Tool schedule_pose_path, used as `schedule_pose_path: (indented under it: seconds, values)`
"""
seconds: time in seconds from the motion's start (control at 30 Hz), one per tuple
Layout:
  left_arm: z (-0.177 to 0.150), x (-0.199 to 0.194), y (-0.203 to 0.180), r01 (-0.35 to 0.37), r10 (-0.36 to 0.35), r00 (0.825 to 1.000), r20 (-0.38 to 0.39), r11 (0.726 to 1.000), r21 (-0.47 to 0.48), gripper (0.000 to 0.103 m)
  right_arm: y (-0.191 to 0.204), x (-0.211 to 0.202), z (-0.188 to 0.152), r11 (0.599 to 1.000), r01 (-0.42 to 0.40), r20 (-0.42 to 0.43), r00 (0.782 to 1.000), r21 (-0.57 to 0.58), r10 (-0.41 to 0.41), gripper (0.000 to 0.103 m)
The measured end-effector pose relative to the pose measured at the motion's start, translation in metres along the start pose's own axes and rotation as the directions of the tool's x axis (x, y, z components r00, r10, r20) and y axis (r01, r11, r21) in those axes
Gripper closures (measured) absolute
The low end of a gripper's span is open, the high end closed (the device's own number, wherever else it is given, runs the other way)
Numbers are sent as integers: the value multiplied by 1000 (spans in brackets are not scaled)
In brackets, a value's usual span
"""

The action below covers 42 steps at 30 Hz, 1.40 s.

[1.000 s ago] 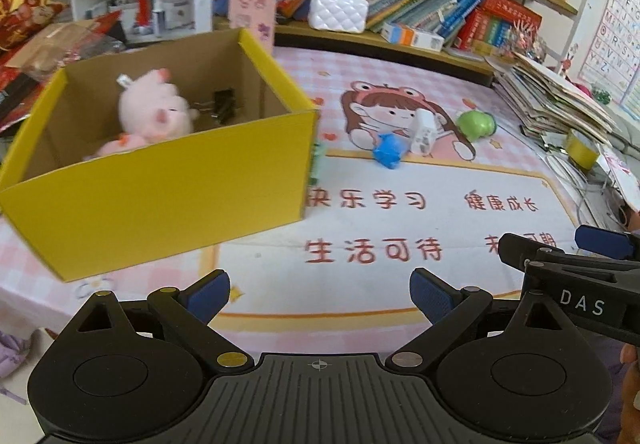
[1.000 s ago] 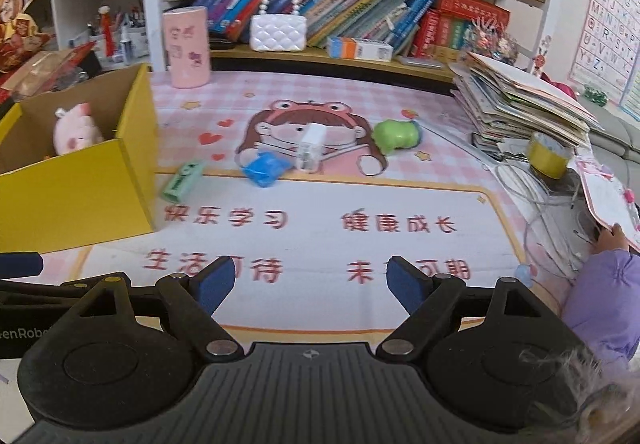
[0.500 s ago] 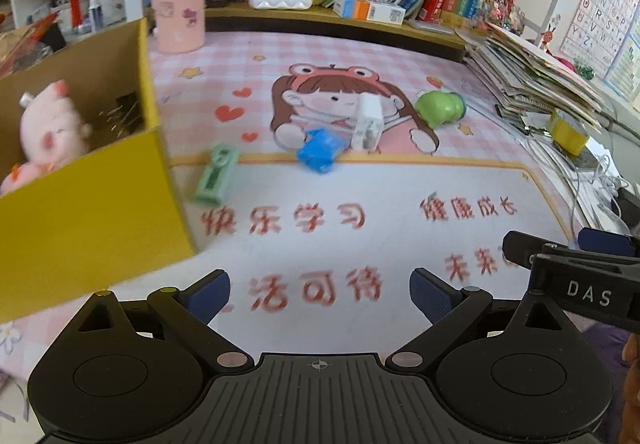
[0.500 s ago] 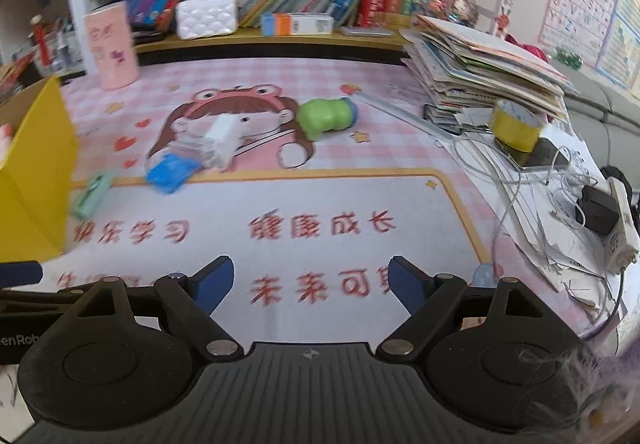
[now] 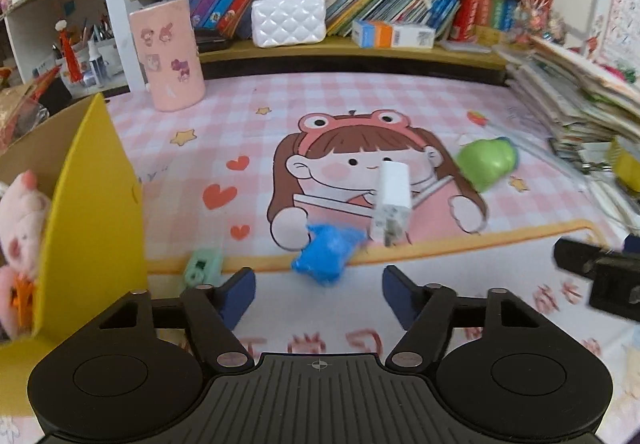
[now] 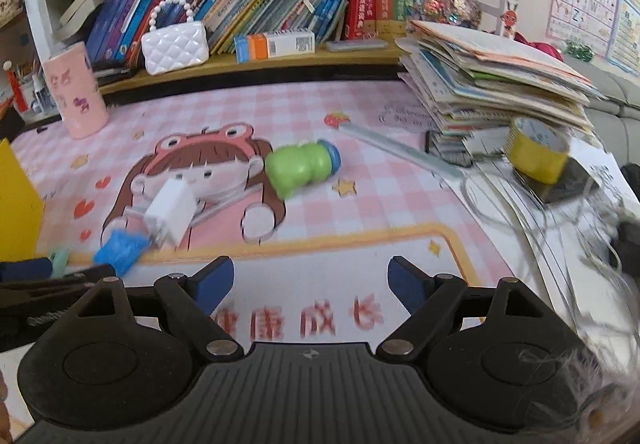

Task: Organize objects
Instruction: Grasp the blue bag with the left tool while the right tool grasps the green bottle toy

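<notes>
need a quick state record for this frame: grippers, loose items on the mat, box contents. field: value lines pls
left gripper: open, empty, facing the blue item
right gripper: open, empty
blue item: on the mat, nearest the left gripper; blurred, kind unclear
white charger: on the mat, just behind the blue item
green toy: lying on its side, farther right
mint green item: on the mat beside the box
yellow box: open top, at left
pink plush pig: inside the box

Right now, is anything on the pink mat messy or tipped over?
Yes. The green bottle lies on its side, and the white charger, blue packet and mint-green item sit loose outside the yellow box, where the pink pig plush already is. Nothing looks spilled or broken.
</notes>
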<state>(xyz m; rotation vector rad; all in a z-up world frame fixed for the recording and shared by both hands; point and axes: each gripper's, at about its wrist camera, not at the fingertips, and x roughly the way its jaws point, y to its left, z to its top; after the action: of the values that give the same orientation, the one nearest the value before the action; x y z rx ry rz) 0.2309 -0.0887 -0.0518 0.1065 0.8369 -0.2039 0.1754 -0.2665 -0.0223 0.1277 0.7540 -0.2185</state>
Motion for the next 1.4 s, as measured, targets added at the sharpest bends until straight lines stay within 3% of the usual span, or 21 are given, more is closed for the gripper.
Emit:
schedule_pose_path:
  seconds: [0.3,0.37,0.5,0.53,0.87,0.93,1.0,1.17,1.4]
  values:
    - [15,42,-7,-42,42,997,-58,999,3,41,-2,53,35,998,-49,20,999,-38,50,14]
    - [16,48,-9,-47,47,997,-66,999,9,47,-1,65,40,997,-57,21,998,-57,58,11]
    - [18,54,-9,-42,43,997,-67,999,17,74,-3,92,50,995,-54,22,998,-83,56,8]
    - [18,54,-10,-56,57,996,-65,998,24,75,-4,97,52,995,-56,22,998,-83,58,7]
    - [23,26,5,-56,54,998,-40,998,-43,77,-10,157,72,987,-90,-21,996,-131,88,4]
    - [24,20,8,-48,46,998,-38,997,-57,77,-12,163,74,986,-106,-28,994,-130,103,9]
    - [25,15,9,-37,35,999,-36,997,-66,77,-15,167,75,984,-133,-38,991,-121,129,26]
    - [26,6,9,-26,24,999,-21,998,-65,77,-18,160,76,989,-134,-54,990,-68,131,28]
    - [19,-6,16,-16,15,1000,-12,996,-92,77,-16,115,76,987,-156,-19,988,-28,155,28]
